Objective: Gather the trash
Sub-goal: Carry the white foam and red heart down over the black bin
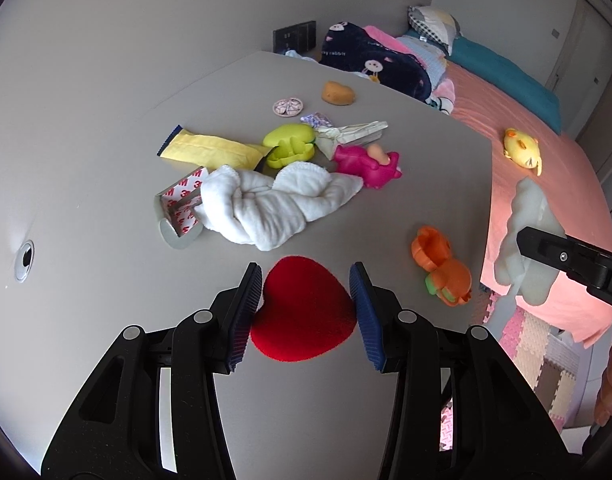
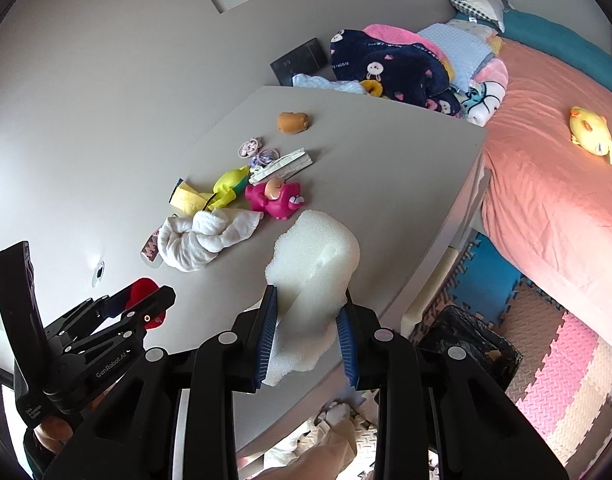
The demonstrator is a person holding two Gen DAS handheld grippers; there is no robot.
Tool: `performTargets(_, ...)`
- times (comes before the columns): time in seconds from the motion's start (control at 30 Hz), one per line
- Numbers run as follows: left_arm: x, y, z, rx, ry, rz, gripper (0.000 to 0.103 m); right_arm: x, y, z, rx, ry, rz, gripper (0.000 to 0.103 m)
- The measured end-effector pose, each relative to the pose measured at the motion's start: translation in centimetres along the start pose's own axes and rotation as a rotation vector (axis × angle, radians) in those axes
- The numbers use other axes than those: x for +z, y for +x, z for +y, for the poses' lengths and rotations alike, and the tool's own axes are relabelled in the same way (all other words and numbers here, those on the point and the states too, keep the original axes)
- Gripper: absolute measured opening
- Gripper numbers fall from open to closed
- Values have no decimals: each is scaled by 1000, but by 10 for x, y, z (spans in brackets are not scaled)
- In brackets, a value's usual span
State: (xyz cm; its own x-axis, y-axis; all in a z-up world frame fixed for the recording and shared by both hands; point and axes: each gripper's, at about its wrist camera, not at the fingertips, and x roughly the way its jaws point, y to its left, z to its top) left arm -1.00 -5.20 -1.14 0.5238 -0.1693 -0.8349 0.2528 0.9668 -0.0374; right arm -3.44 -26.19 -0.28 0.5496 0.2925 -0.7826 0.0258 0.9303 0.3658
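Observation:
A red heart-shaped fuzzy pad [image 1: 301, 316] sits between the blue pads of my left gripper [image 1: 306, 270], which is shut on it just above the grey table [image 1: 105, 160]. My right gripper [image 2: 309, 294] is shut on a ragged white foam piece [image 2: 318, 248], held above the table's right front edge. In the left wrist view that foam [image 1: 526, 216] hangs beyond the table edge, in front of the bed, with one right finger [image 1: 546, 248] showing. The left gripper [image 2: 137, 300] with the heart [image 2: 143, 286] appears at the left of the right wrist view.
On the table lie a white towel [image 1: 273, 204], a tape backing strip [image 1: 181, 204], a yellow pouch [image 1: 209, 148], a crumpled paper wrapper [image 1: 354, 132], and green [image 1: 289, 144], pink [image 1: 366, 164] and orange [image 1: 442, 264] toys. A black lined bin [image 2: 470, 340] stands on the floor mats beside a pink bed [image 2: 546, 200].

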Motion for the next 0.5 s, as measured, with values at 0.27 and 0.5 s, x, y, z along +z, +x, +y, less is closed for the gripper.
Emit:
performTargets(0.27,8,-12,-20,-9,44,-28,45,2,-23,-15,3,31,-52,31)
performTargets(0.5,15,-14,-49,-38,100,-37,45,-1,-38,-34,-13,72,-77,31)
